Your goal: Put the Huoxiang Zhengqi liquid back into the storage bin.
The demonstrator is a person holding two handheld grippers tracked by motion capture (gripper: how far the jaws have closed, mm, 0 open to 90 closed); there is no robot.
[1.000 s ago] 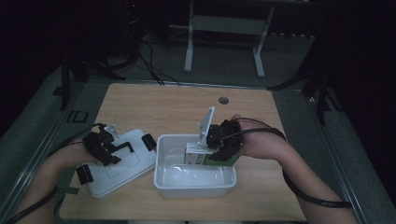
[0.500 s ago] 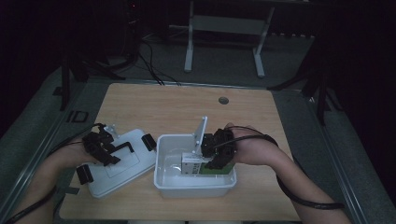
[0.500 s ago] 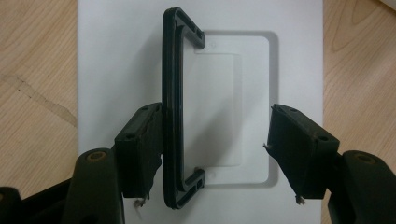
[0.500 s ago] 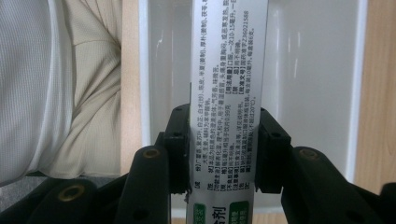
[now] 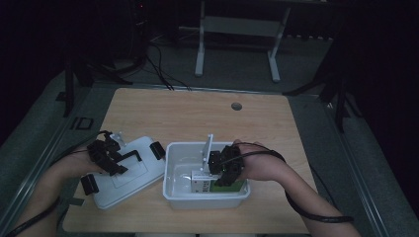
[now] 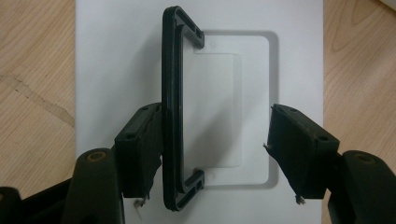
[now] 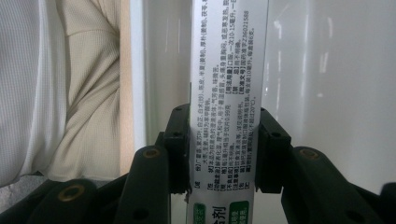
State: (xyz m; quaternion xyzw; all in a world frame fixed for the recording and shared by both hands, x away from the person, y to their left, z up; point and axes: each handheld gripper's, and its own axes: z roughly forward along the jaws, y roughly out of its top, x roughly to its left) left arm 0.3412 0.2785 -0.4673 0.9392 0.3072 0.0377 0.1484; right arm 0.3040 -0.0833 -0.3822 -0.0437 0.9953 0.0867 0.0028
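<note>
- Gripping a white medicine box [image 7: 228, 93], the right gripper [image 5: 223, 168] held it clenched inside the white bin [image 5: 174, 168] on the worktop [image 5: 197, 113]
- Left gripper [image 5: 106, 155] hovered released over the lid [image 6: 112, 56], its black handle [image 6: 172, 112] between the jaws

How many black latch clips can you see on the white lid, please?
2: one clip at the lid's far right end by the bin, one clip at its near left end. Others may be hidden.
</note>
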